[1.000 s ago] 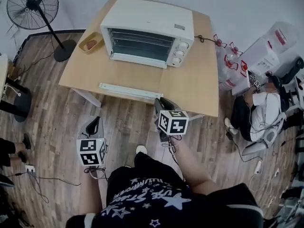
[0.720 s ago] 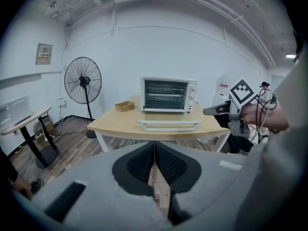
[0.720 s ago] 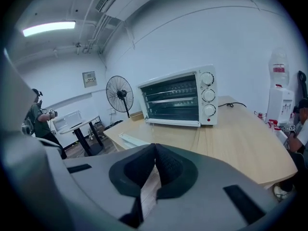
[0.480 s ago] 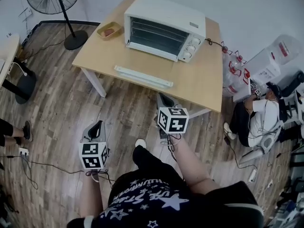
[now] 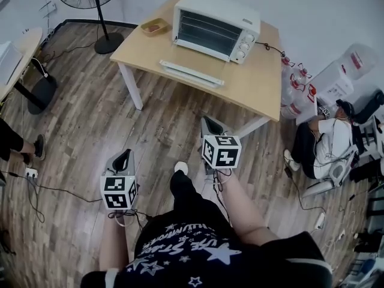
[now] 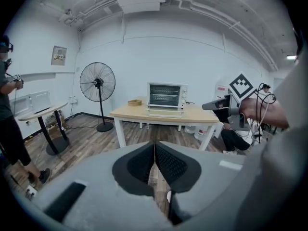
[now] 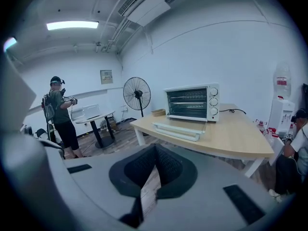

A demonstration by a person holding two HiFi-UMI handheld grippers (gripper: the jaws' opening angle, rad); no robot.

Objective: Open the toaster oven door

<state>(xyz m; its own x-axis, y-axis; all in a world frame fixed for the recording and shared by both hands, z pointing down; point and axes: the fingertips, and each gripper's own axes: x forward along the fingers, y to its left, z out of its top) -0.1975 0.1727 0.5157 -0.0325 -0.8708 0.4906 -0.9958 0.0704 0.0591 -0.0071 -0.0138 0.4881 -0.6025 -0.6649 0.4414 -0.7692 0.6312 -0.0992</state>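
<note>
The oven [image 5: 216,29] is now seen farther off, the worktop [image 5: 255,92] having been backed away from; its door [image 5: 192,72] lies lowered in front. The left claw [image 5: 122,156] and right claw [image 5: 207,123] are pressed together, empty. The jutting door could be knocked on a careless return.

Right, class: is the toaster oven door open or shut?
Open. The door lies folded down flat on the table in front of the toaster oven, its white handle furthest from the oven.
</note>
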